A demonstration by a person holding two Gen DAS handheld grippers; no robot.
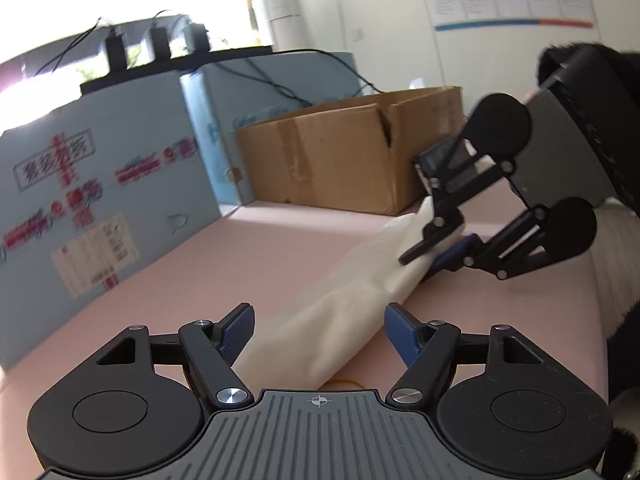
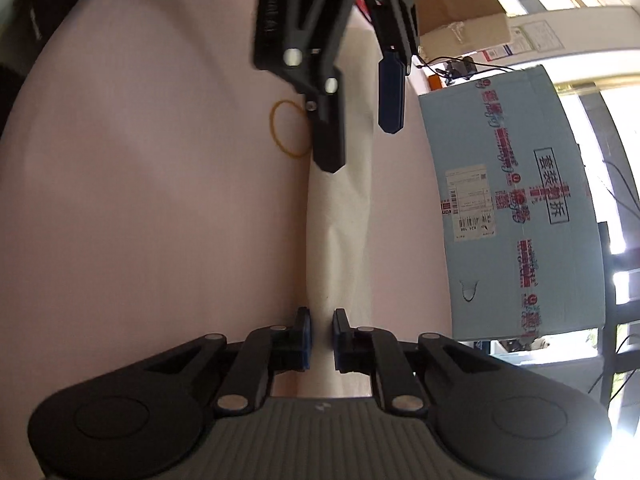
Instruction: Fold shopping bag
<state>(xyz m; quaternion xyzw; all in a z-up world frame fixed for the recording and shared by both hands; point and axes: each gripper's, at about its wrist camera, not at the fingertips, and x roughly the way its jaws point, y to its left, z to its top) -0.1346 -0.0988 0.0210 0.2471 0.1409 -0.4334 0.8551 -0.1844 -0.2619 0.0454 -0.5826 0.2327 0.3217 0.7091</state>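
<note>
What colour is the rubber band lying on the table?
Yellow rubber band; clearest in the right wrist view.

bag (image 1: 340, 312): lies on the table (image 1: 180, 280) as a long narrow strip, running from one gripper to the other
left gripper (image 1: 319, 334): at one end of the bag, one finger on each side of it, neither touching
right gripper (image 2: 321, 334): at the other end, fingers close on both sides of the bag there
rubber band (image 2: 289, 128): flat on the table, just beside the bag, at the left gripper's end
printed box (image 1: 100, 184): stands on the table along one long side of the bag, well apart from it
cardboard box (image 1: 352, 152): on the table next to the printed box, beyond the right gripper's end
chargers (image 1: 156, 42): on top of the printed box
</note>
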